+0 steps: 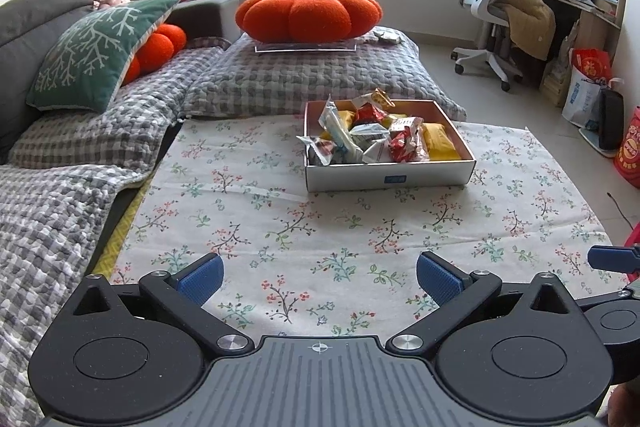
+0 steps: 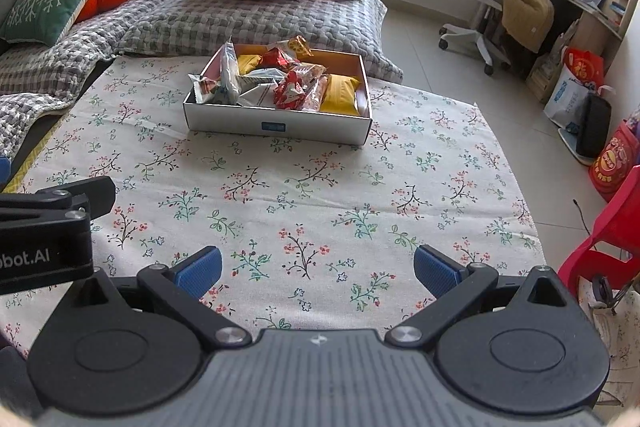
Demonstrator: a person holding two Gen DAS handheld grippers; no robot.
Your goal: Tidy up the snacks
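The box (image 2: pixel 276 125) of snacks (image 2: pixel 298 89) sits upper centre, well ahead of both spread, empty grippers; right gripper (image 2: pixel 318 269) looks nearer than left gripper (image 1: pixel 319 277).

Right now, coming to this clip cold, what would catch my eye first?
Probably the big orange pumpkin cushion on the grey checked bedding at the back. Next, the shallow white box heaped with snack packets, sitting on the floral cloth ahead of both grippers. The left gripper and right gripper hang open and empty.
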